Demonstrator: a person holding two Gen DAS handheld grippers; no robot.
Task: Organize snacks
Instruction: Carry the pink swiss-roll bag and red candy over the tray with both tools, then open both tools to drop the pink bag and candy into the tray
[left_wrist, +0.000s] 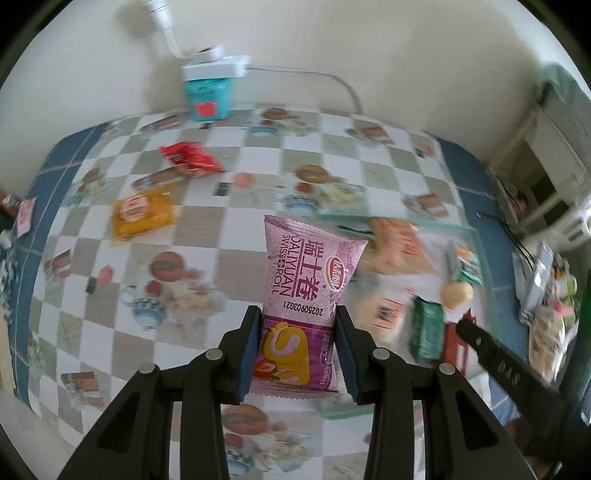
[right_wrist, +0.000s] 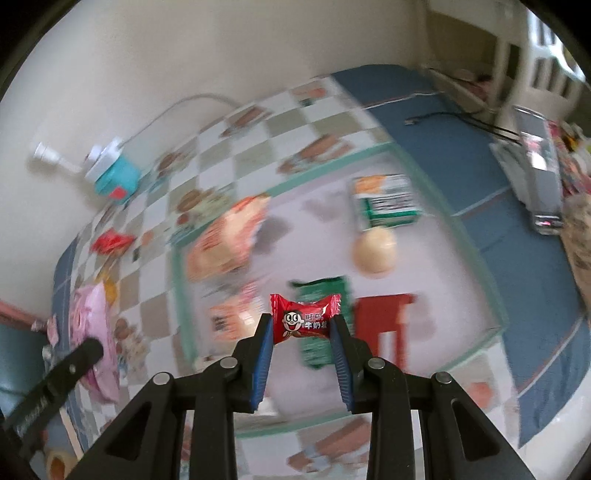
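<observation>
Snacks are in both my grippers: my left gripper is clamped on a purple Swiss roll packet, and my right gripper is pinched on a small red milk candy. Both hang above the checkered bench. The clear tray sits just to the right of the packet in my left view and directly beyond the candy in my right view. It already holds an orange packet, a green packet, a round bun and a red piece.

To do this well, I think I should carry each snack fully over the tray's rim before easing my grip, and aim for bare floor between the things already there. The candy is light and could bounce, so I would lower it close first. A yellow packet and a red packet lie on the far left of the bench, not yet gathered.
</observation>
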